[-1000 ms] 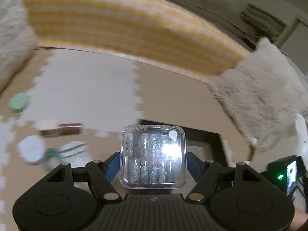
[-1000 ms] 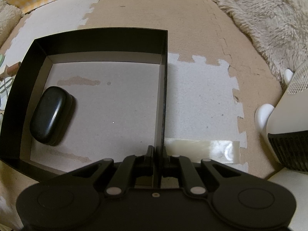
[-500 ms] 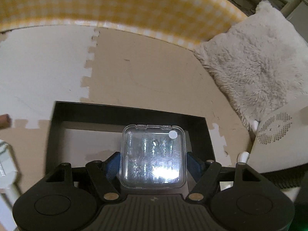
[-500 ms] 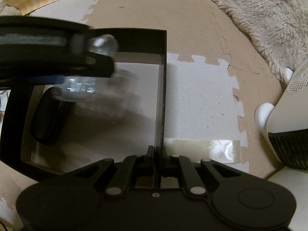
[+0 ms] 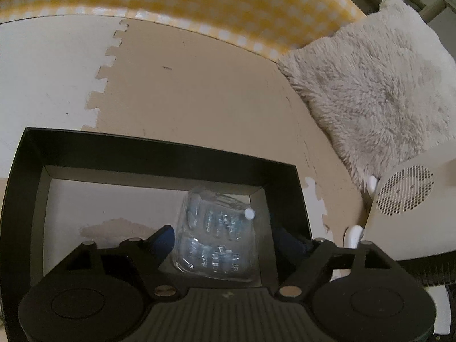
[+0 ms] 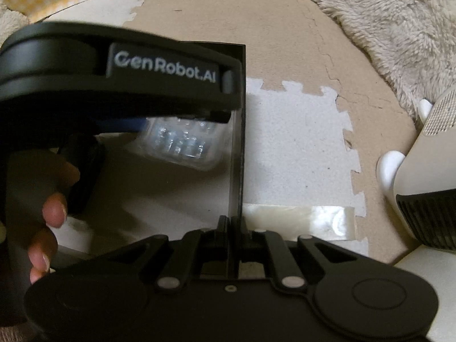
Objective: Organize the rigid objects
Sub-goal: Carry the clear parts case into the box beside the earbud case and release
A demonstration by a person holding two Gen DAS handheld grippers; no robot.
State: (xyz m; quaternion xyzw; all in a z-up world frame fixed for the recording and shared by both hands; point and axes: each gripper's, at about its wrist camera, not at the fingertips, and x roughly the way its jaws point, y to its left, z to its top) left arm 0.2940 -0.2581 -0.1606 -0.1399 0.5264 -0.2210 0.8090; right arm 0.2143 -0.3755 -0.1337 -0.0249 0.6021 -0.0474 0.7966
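Note:
A clear plastic case (image 5: 215, 235) with small pale blue pieces inside lies tilted in the black open box (image 5: 159, 156), near its right wall. My left gripper (image 5: 225, 238) is open above the box, its blue-padded fingers (image 5: 164, 238) spread on either side of the case and apart from it. In the right wrist view the left gripper's body covers the box's left half, and the case (image 6: 182, 142) shows blurred beneath it. My right gripper (image 6: 235, 222) is shut on the box's right wall (image 6: 238, 142). The black oval object seen earlier is hidden.
The box sits on beige and white foam floor mats (image 5: 199, 85). A fluffy cream rug (image 5: 370, 79) and a beige appliance with a vent grille (image 5: 410, 196) are to the right. A yellow checked cloth (image 5: 185, 2) runs along the back. Clear tape (image 6: 302, 221) lies beside the box.
My left gripper moved over the box, opened and let go of the clear case, which dropped tilted into the box. My right gripper kept its hold on the box wall.

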